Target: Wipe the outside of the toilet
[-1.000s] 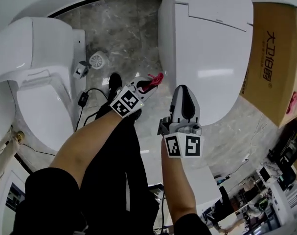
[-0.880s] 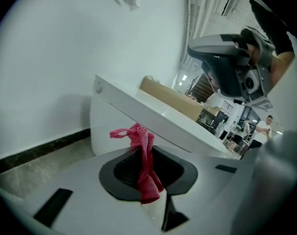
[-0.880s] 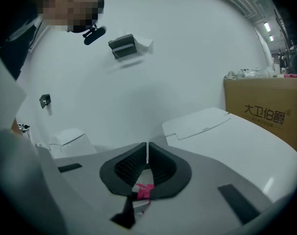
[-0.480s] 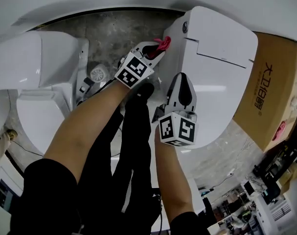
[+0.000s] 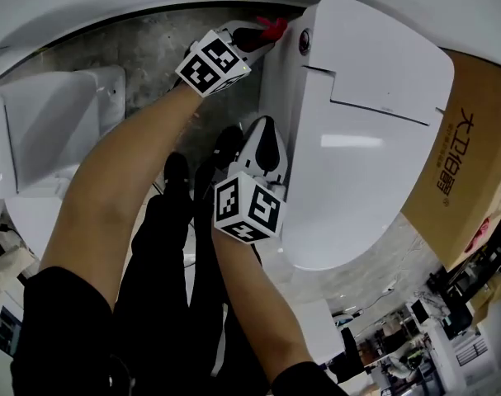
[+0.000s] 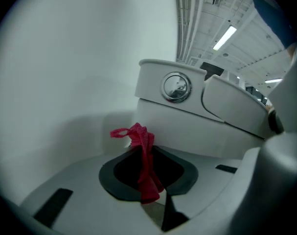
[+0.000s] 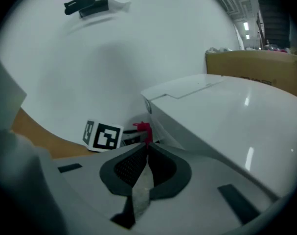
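White ceramic toilet (image 5: 366,139), lid closed, fills the frame's right. Upper centre: left gripper (image 5: 265,33) fingers clamp a red cloth rag (image 5: 275,26) beside the tank. Centre: right gripper (image 5: 265,139), fingers clenched, empty. Step appears to be wipe start; next, press rag onto tank wall.

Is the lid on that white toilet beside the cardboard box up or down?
Down: the lid lies flat, its smooth top facing up, with no bowl opening showing.

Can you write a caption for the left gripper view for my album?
The left gripper holds a red cloth in its jaws, facing the white toilet and its flush button.
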